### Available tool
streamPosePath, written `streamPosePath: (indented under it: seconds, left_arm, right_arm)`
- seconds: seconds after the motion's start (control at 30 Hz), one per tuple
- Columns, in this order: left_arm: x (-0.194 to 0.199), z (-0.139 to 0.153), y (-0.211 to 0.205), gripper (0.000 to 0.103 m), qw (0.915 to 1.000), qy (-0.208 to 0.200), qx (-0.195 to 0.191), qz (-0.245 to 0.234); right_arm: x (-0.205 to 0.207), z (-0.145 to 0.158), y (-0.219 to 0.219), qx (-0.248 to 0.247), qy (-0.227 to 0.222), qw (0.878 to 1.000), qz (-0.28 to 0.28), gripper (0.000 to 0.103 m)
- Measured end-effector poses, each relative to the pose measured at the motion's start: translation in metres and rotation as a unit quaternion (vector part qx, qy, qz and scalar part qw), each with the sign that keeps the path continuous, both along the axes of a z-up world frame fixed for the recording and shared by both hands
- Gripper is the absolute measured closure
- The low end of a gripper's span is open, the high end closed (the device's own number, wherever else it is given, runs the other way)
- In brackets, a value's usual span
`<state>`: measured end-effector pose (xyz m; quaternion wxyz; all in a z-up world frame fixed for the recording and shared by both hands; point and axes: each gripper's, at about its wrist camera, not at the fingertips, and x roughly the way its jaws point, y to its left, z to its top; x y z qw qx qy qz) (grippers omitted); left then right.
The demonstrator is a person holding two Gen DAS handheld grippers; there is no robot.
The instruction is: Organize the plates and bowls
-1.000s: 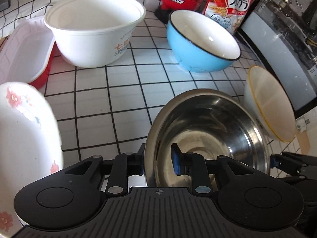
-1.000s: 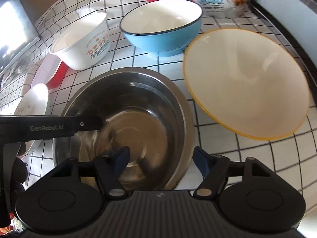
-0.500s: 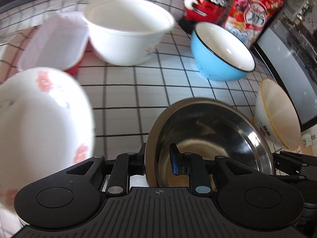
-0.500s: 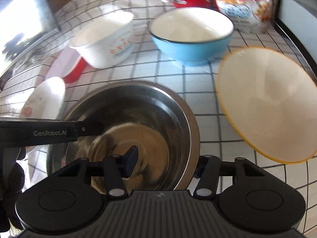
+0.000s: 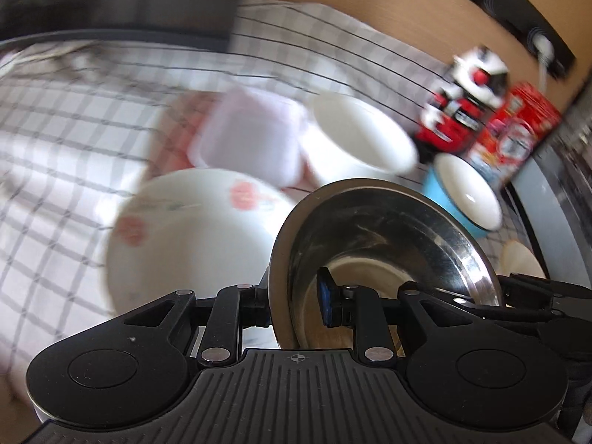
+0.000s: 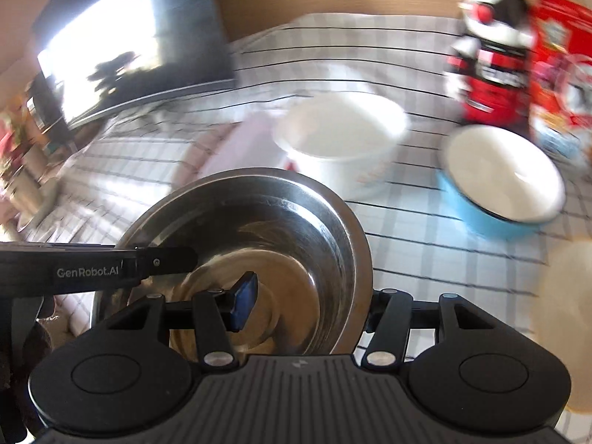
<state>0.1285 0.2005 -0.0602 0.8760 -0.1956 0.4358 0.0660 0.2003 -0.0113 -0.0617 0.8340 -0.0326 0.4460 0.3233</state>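
Both grippers hold the steel bowl (image 5: 384, 244) by opposite sides of its rim. In the left wrist view the left gripper (image 5: 296, 298) sits at the lower centre of the frame, its fingers narrow and clamped across the bowl's left wall: the blue-padded finger (image 5: 325, 301) lies inside the bowl, the other outside against the rim. In the right wrist view the right gripper (image 6: 307, 296) fills the lower centre, its fingers at a middling width and pinching the bowl's right wall, with the blue pad (image 6: 244, 296) inside and the outer finger behind the rim. Its jaws have just been closing, with the bowl's wall between them.

The bowl occupies the centre of both views, in front of the checked cloth (image 5: 66, 140), which is blurred. A flowered plate (image 5: 185, 236) lies left of the bowl in the left view. Farther back stand a white bowl (image 6: 340, 137), a blue bowl (image 6: 503, 185) at the right, and a pink-lidded box (image 5: 251, 140). A cream bowl (image 6: 566, 318) shows at the right edge.
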Motion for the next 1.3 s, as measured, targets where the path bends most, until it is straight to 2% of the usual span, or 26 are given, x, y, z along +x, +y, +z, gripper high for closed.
streamPosePath:
  seconds: [0.23, 0.47, 0.8, 1.0, 1.17, 1.3]
  left_arm:
    - [-0.018, -0.014, 0.052, 0.078, 0.9968, 0.023, 0.014, 0.075]
    - [-0.016, -0.034, 0.084, 0.078, 0.9948, 0.04, 0.023, 0.09]
    - [-0.001, -0.048, 0.096, 0.079, 0.9974, 0.035, 0.005, 0.063]
    - [-0.001, -0.042, 0.102, 0.08, 0.9991, 0.018, 0.004, 0.039]
    - [-0.003, -0.039, 0.107, 0.078, 0.9992, 0.022, 0.007, 0.032]
    - [-0.005, -0.031, 0.109, 0.078, 0.9994, 0.011, 0.018, 0.029]
  right_arm:
    - [-0.005, -0.011, 0.07, -0.014, -0.002, 0.997, 0.082, 0.047]
    - [0.002, -0.034, 0.117, -0.045, 0.01, 0.993, 0.11, 0.047]
    - [0.02, -0.054, 0.126, -0.062, 0.02, 0.994, 0.09, 0.046]
    - [0.024, -0.053, 0.126, -0.053, 0.017, 0.995, 0.085, 0.047]
    - [0.029, -0.05, 0.121, -0.041, 0.026, 0.996, 0.074, 0.046]
    - [0.029, -0.046, 0.118, -0.037, 0.02, 0.997, 0.07, 0.041]
